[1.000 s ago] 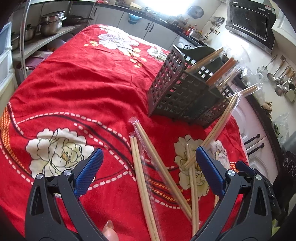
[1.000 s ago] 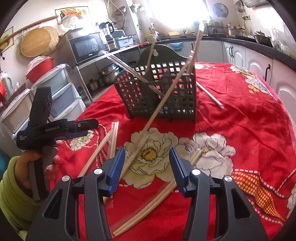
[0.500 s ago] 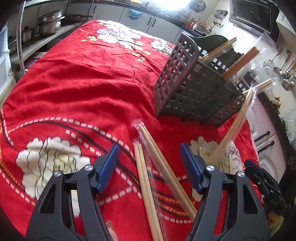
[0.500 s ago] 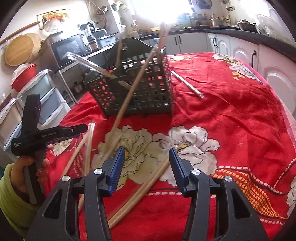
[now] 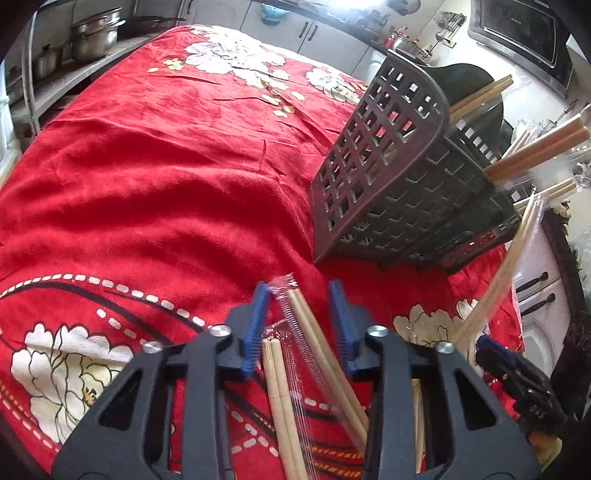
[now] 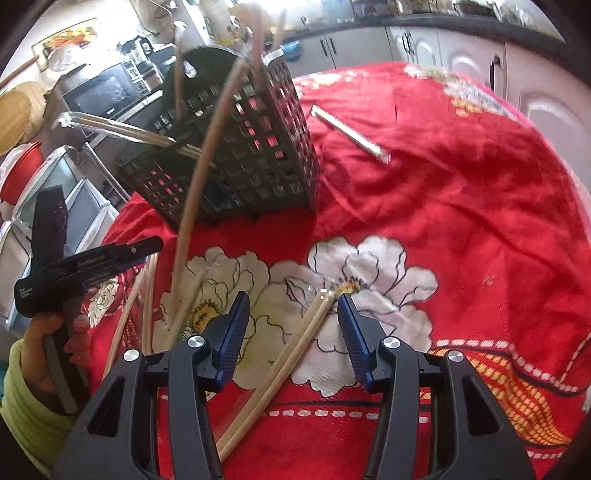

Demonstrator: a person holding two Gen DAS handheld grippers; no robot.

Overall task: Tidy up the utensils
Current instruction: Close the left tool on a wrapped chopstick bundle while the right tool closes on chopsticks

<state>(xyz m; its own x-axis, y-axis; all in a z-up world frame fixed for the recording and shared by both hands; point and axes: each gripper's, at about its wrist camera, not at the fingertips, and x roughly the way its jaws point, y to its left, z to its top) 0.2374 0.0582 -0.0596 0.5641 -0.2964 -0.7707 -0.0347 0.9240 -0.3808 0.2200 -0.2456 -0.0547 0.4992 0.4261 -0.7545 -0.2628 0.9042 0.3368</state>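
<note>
A dark perforated utensil basket [image 5: 391, 184] stands on the red flowered tablecloth [image 5: 147, 177], with wrapped chopsticks sticking out of it. It also shows in the right wrist view [image 6: 236, 158]. My left gripper [image 5: 301, 295] is open, its blue jaws on either side of a plastic-wrapped chopstick pair [image 5: 314, 339] lying on the cloth. A second pair [image 5: 280, 387] lies beside it. My right gripper [image 6: 293, 302] is open over another wrapped pair [image 6: 280, 362]. One long pair [image 6: 207, 173] leans against the basket.
A silver wrapped utensil [image 6: 351, 133] lies on the cloth behind the basket. More chopsticks [image 6: 147, 295] lie at the left near the left gripper's handle [image 6: 55, 273]. Pots on a shelf [image 5: 92, 33] and kitchen cabinets [image 6: 461, 55] surround the table.
The left gripper has moved forward and down, and its jaws have narrowed around the wrapped chopstick pair. The right gripper has moved closer to its pair on the cloth.
</note>
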